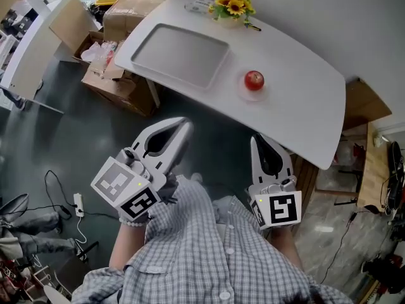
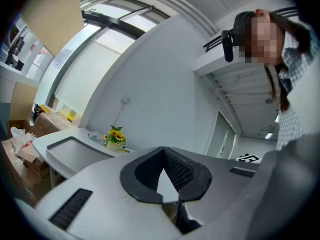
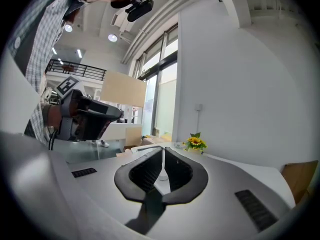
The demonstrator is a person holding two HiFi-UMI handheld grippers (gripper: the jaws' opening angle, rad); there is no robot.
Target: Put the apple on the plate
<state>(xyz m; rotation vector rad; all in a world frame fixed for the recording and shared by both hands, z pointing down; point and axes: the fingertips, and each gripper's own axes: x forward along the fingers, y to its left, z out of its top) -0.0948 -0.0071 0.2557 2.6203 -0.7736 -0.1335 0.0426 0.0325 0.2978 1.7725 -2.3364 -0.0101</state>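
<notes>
The left hand-held gripper [image 1: 183, 126] and the right hand-held gripper [image 1: 255, 142] were both closed on nothing. They hung close to the person's shirt [image 1: 209, 252], well apart from the white surface [image 1: 304, 100], probably idle because the apple [image 1: 254, 80] already sat on the plate [image 1: 240, 88]. Beyond lay a tray [image 1: 180, 54], sunflowers [image 1: 231, 5] and cardboard boxes [image 1: 120, 87].

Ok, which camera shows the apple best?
The head view: the apple sits in plain sight on the plate on the white table. Neither gripper view shows it; both look across the tabletop toward the sunflowers.
</notes>
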